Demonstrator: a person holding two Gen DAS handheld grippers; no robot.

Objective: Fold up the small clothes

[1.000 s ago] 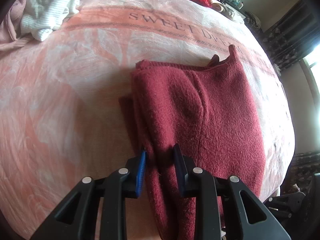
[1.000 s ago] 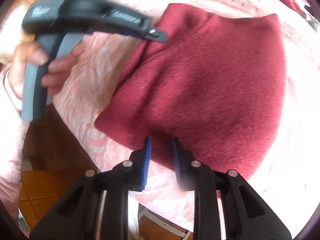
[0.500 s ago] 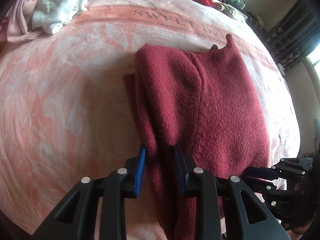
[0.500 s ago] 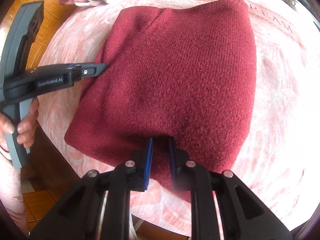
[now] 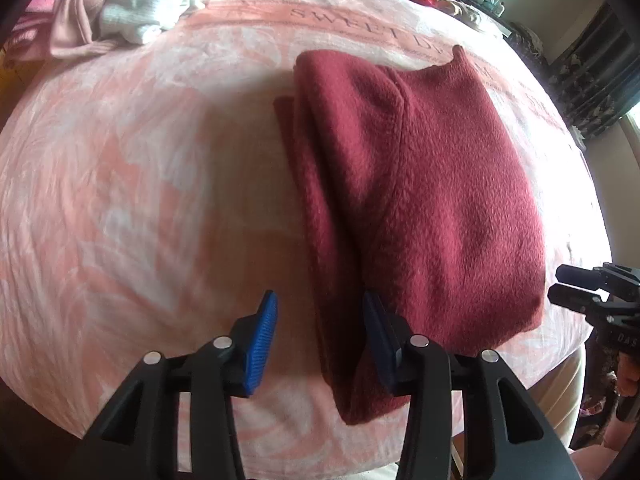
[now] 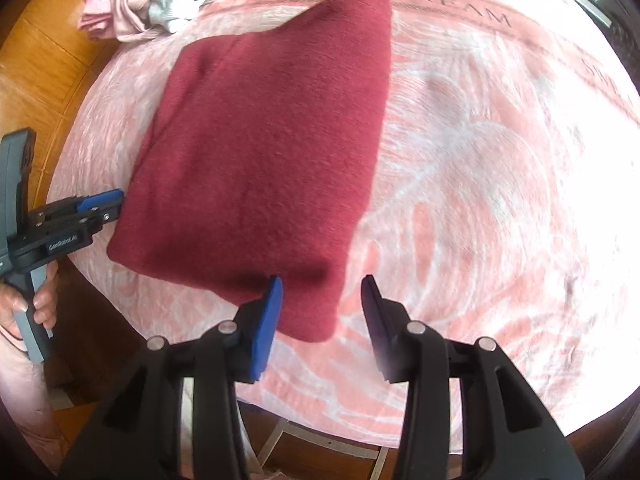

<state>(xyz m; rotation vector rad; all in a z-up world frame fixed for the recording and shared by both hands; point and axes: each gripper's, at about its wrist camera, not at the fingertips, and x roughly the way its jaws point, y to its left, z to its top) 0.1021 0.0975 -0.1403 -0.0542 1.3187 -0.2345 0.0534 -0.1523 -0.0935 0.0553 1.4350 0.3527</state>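
maroon fleece garment (image 5: 432, 184) lying folded on the pink bed blanket (image 5: 132, 184) | left tool (image 5: 318, 334) and right tool (image 6: 322, 316) jaws just opening, gripping nothing | you're releasing: be lifting clear straight up, avoiding dragging the near hem.

bright bedroom, daylight pouring in

pink blanket (image 6: 500, 160) printed "sweet dream" covers the bed, orange wood floor (image 6: 44, 64) on one side, dark patterned curtains (image 5: 596, 80) by a glowing window opposite.
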